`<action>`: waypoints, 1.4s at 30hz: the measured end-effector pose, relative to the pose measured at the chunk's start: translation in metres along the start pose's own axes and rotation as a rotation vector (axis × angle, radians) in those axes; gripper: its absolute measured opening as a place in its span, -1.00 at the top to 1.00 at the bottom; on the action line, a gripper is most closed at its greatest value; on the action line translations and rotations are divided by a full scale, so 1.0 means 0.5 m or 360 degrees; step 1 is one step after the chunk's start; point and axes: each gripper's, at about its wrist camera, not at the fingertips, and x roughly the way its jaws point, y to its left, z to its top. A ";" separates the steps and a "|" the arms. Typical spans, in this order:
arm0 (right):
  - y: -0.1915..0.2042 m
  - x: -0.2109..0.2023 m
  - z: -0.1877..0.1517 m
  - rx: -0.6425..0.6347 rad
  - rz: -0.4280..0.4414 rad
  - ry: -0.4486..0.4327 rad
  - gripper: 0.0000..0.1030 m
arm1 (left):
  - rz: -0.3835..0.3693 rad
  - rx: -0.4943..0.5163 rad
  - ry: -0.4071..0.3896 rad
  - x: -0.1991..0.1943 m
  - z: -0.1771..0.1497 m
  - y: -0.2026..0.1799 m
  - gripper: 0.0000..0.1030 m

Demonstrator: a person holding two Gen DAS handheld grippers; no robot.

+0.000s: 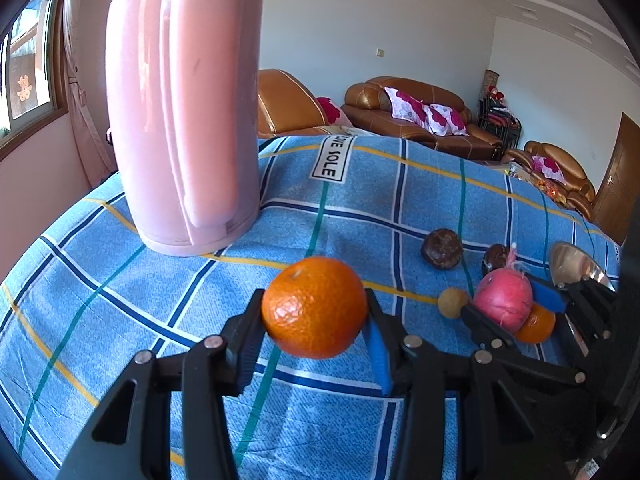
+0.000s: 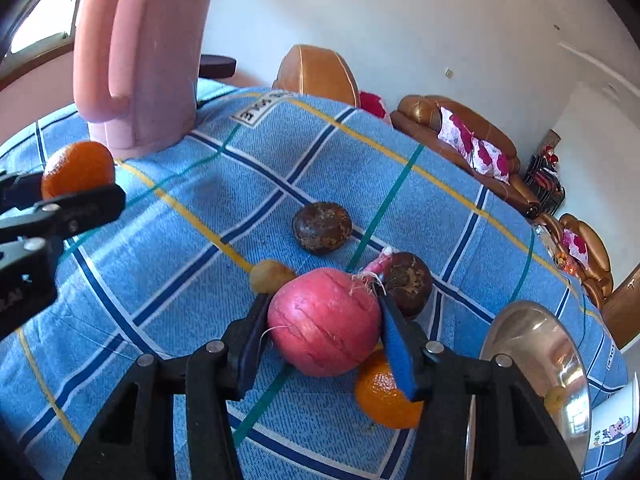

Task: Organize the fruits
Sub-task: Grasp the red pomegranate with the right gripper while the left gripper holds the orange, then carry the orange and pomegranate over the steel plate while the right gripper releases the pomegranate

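Observation:
An orange mandarin (image 1: pixel 315 307) hangs above the blue checked cloth, with my left gripper (image 1: pixel 316 300) shut on its sides. In the right wrist view that same gripper (image 2: pixel 72 184) shows at the far left with the mandarin (image 2: pixel 78 172). My right gripper (image 2: pixel 322 308) is shut on a pink-red round fruit (image 2: pixel 324 328) with a stringy stem; both pads touch it. A second mandarin (image 2: pixel 384 396) lies on the cloth just under the right pad. The pink-red fruit (image 1: pixel 502 300) also shows in the left wrist view.
Two dark brown round fruits (image 2: pixel 322 228) (image 2: pixel 408 286) and a small tan fruit (image 2: pixel 270 276) lie on the cloth (image 2: pixel 168 264). A shiny metal bowl (image 2: pixel 536 360) stands at the right, beside a paper cup (image 2: pixel 612 424). A tall pink kettle (image 1: pixel 184 108) stands at the back left.

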 end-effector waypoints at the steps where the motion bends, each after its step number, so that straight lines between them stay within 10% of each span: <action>1: 0.000 -0.015 0.001 0.0030 0.0019 -0.0046 -0.07 | -0.0003 -0.0003 -0.0002 0.000 0.000 0.001 0.08; 11: -0.019 -0.092 -0.024 0.0422 0.0334 -0.0278 -0.07 | -0.0044 0.0010 -0.0080 -0.013 -0.006 -0.003 0.08; 22: -0.086 -0.135 -0.077 0.0602 0.0162 -0.0304 -0.07 | -0.0374 0.0050 -0.0244 -0.057 -0.015 -0.046 0.08; 42: -0.242 -0.186 -0.163 0.0715 -0.0025 -0.0332 -0.07 | -0.0373 0.0215 -0.0319 -0.107 -0.067 -0.210 0.08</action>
